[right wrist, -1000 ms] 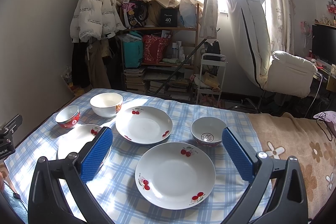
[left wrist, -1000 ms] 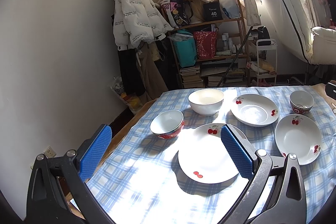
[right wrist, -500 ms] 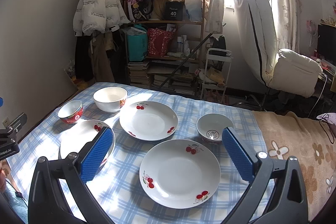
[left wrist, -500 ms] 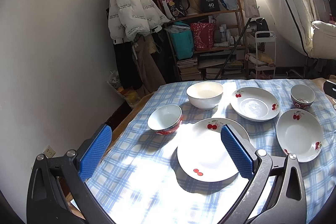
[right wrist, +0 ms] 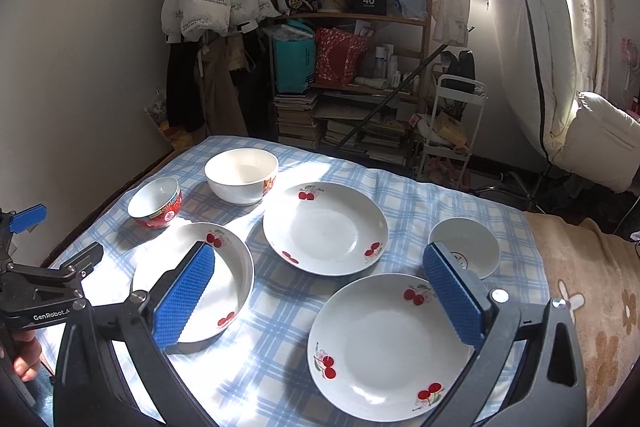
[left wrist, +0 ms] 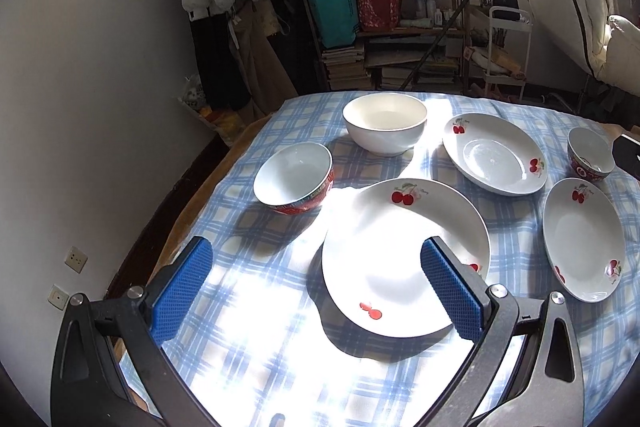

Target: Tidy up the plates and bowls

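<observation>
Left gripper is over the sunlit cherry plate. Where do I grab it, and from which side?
Grip the near rim of the sunlit cherry plate, probably coming in low from the left gripper side. It lies flat on the tablecloth, so only its raised, sloping lip offers a bite: one finger above, one slipped beneath. The red bowl crowds its far-left edge.

Both grippers, left gripper (left wrist: 316,283) and right gripper (right wrist: 320,291), wide open.
</observation>
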A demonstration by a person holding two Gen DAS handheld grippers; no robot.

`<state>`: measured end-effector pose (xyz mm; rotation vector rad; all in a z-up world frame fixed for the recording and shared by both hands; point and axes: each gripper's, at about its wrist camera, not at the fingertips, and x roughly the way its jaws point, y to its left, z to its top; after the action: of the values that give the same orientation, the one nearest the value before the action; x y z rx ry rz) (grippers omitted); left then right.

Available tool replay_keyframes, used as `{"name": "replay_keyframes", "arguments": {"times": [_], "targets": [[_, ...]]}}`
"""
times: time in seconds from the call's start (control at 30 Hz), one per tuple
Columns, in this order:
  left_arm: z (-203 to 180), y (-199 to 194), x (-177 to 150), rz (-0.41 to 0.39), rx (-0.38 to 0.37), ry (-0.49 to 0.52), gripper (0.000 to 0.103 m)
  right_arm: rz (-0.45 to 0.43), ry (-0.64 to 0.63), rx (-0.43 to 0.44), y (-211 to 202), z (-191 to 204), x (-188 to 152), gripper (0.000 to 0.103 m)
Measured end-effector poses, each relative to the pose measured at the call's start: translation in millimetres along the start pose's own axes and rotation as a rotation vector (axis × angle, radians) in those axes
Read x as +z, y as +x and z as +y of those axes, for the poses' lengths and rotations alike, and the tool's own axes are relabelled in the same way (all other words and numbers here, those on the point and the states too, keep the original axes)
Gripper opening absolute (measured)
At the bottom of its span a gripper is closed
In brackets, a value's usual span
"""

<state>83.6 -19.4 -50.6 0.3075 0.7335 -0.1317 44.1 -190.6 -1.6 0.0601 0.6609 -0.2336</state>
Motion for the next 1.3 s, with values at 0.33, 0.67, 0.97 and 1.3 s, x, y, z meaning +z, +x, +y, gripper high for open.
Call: {"name": "replay_keyframes", "arguments": {"times": [0.33,0.67,0.97,1.3], "targets": [[8.3,58.6,-3.2,0.188,-0.039,-0.067,0.102,0.088,-0.040,0.036,53.4,22.9,1.6,0.103],[7.4,101.7,-12.2,0.320,-0.065,-0.079,0.102,0.168,-0.008,0.130,110.5,46.7,-3.5,0.103],[10.0,133.4,-22.3,0.409,-0.057,-0.102,0.102,0.247,-0.037,0.160,141.3,56.5,-20.0,0.097],[18.6,163.2,-30.4,0.490,-0.031,-0.150,0.102,0.323,-0.012,0.206,166.4,50.2,-31.5,0.065]]}}
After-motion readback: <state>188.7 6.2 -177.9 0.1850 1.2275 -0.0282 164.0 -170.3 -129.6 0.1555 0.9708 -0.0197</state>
